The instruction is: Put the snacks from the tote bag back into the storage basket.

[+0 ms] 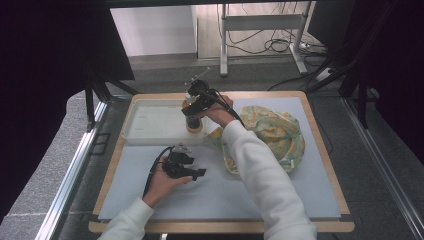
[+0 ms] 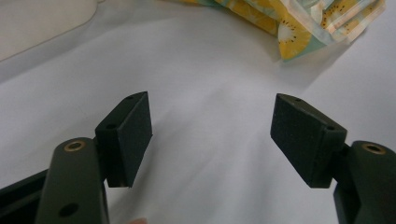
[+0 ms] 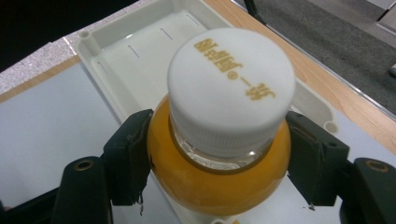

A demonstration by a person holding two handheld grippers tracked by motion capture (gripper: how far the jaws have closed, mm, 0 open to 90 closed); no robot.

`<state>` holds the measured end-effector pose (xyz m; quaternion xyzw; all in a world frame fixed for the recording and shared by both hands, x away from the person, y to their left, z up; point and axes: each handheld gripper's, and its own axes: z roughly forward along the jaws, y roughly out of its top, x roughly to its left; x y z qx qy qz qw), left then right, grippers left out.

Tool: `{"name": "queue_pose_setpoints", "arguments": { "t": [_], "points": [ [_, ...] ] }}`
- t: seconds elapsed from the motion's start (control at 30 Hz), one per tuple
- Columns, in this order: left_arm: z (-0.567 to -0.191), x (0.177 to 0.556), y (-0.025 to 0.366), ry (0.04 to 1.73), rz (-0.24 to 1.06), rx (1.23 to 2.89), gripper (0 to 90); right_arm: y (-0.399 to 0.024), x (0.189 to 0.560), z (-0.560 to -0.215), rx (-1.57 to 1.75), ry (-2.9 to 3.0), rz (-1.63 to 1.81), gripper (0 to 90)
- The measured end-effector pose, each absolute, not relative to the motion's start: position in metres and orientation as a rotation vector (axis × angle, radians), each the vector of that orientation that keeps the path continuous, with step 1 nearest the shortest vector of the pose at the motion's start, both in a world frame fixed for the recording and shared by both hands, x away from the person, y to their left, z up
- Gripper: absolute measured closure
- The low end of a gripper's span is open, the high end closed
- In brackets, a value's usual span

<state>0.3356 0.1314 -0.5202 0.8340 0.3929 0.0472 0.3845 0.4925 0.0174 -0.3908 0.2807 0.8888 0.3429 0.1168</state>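
Observation:
A bottle of orange juice (image 3: 219,172) with a white screw cap (image 3: 231,86) stands upright at the right end of a white tray (image 1: 150,122). My right gripper (image 3: 219,156) is shut on the bottle's shoulder, one black pad on each side just below the cap. From above, that gripper (image 1: 196,111) and the bottle (image 1: 194,125) sit at the tray's right edge. My left gripper (image 2: 211,133) is open over the bare white mat with nothing between its pads; the high view shows the left gripper (image 1: 197,173) low at the mat's centre-left.
A crumpled cloth bag with a kiwi print (image 1: 272,135) lies on the mat right of the tray; its edge (image 2: 299,28) lies ahead of the left gripper. The wooden table edge (image 1: 330,155) frames the white mat (image 1: 220,192). Table legs and cables (image 1: 265,35) stand beyond.

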Motion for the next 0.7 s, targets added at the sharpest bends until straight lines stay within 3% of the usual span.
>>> {"name": "queue_pose_setpoints", "arguments": {
  "t": [0.7],
  "points": [
    [-0.521,0.336,0.133,1.006,0.133,2.13,29.5,0.013,0.496,-0.428,0.848,2.636,0.928,28.9]
  ]
}}
